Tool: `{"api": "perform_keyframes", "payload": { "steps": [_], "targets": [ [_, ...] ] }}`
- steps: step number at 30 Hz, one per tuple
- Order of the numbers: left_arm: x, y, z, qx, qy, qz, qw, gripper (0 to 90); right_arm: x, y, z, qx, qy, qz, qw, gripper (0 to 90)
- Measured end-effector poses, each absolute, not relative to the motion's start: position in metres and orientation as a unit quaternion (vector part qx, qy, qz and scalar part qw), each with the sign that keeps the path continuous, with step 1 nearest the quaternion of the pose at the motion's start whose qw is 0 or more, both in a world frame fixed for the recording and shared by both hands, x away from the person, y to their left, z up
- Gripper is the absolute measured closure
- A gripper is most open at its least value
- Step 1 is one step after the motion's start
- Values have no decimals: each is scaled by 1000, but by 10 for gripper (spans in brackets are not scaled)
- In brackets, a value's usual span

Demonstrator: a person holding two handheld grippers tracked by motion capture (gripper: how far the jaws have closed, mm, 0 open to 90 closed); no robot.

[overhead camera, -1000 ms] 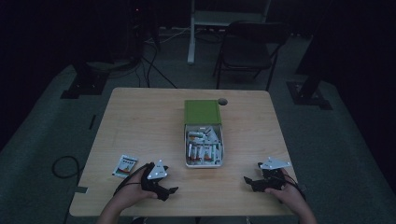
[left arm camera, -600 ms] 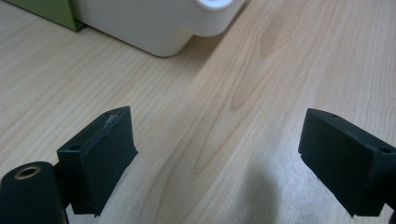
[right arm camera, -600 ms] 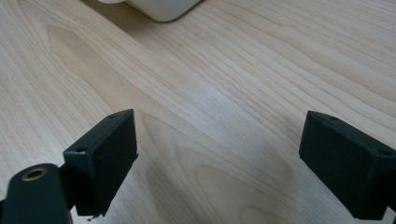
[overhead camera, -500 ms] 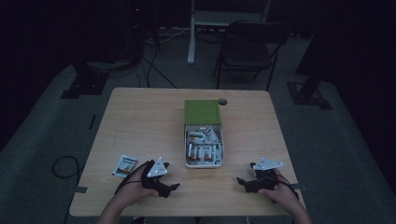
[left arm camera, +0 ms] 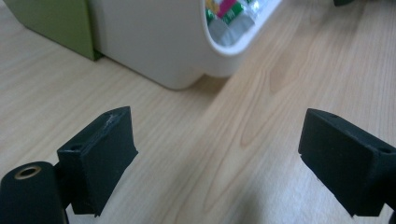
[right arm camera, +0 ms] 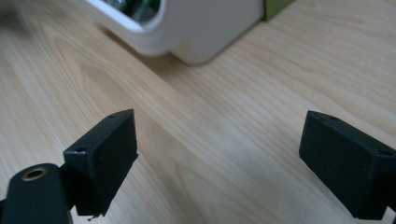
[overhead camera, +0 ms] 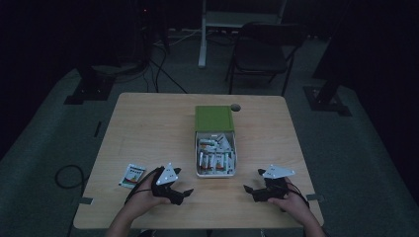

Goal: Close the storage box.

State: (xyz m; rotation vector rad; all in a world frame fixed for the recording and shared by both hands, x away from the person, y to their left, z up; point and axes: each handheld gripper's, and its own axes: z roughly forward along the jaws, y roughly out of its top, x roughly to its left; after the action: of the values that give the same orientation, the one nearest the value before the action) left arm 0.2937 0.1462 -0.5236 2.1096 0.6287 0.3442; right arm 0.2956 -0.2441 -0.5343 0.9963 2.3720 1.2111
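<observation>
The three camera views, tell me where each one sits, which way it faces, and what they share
High view: above the person's side, looking forward and down on the light wooden table; both forearms enter from below, holding the left gripper and right gripper.
Left gripper view: rides the left gripper, low over the table, facing the open white plastic box; its black jaws stand apart.
Right gripper view: rides the right gripper, facing the same box's other near corner; jaws apart.
Shared: all show the box with its green lid.
</observation>
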Motion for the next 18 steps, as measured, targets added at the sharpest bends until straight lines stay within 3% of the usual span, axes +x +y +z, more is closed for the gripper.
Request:
{"api": "perform_keyframes", "payload": {
  "steps": [18],
  "targets": [
    [305, 143, -511, 810, 274, 186, 483, 117, 312, -226, -520, 334, 801, 479, 137, 110]
  ]
}}
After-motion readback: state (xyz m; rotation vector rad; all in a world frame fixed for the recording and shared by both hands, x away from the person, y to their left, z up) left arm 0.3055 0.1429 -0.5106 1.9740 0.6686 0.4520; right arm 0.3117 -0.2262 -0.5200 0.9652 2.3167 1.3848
